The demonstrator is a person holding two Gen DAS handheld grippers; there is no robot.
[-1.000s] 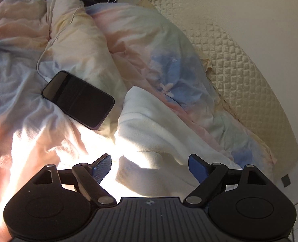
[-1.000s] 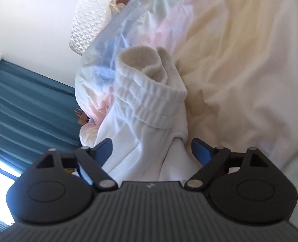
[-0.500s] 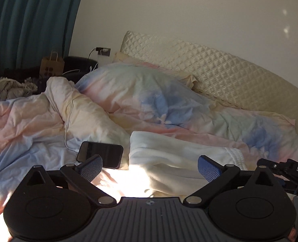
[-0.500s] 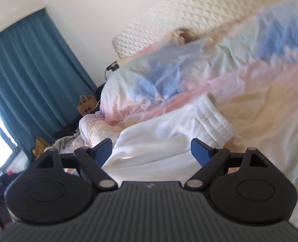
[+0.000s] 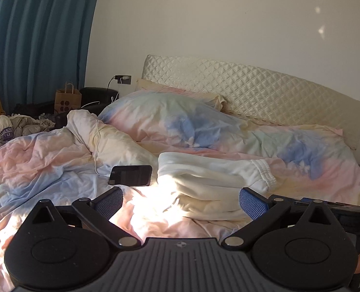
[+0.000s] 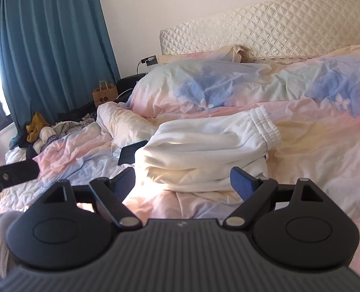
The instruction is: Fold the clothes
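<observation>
A white pair of sweatpants [image 5: 211,182] lies folded in a thick stack on the pastel duvet, its ribbed cuff [image 5: 265,172] to the right. It also shows in the right wrist view [image 6: 204,143], with the cuff [image 6: 267,129] at the right. My left gripper [image 5: 180,200] is open and empty, held back from the stack's near edge. My right gripper [image 6: 183,180] is open and empty, just in front of the stack. The right gripper's body shows at the left wrist view's right edge [image 5: 338,206].
A black phone [image 5: 130,175] lies on the duvet left of the sweatpants, with a white cable beside it. A pastel pillow [image 5: 170,119] and quilted headboard [image 5: 253,87] are behind. A clothes pile [image 6: 43,131], paper bag [image 5: 67,98] and blue curtain [image 5: 34,39] stand left.
Both grippers have pulled back and tilted up from right over the sweatpants to a level view of the bed. The folded sweatpants stay on the duvet.
</observation>
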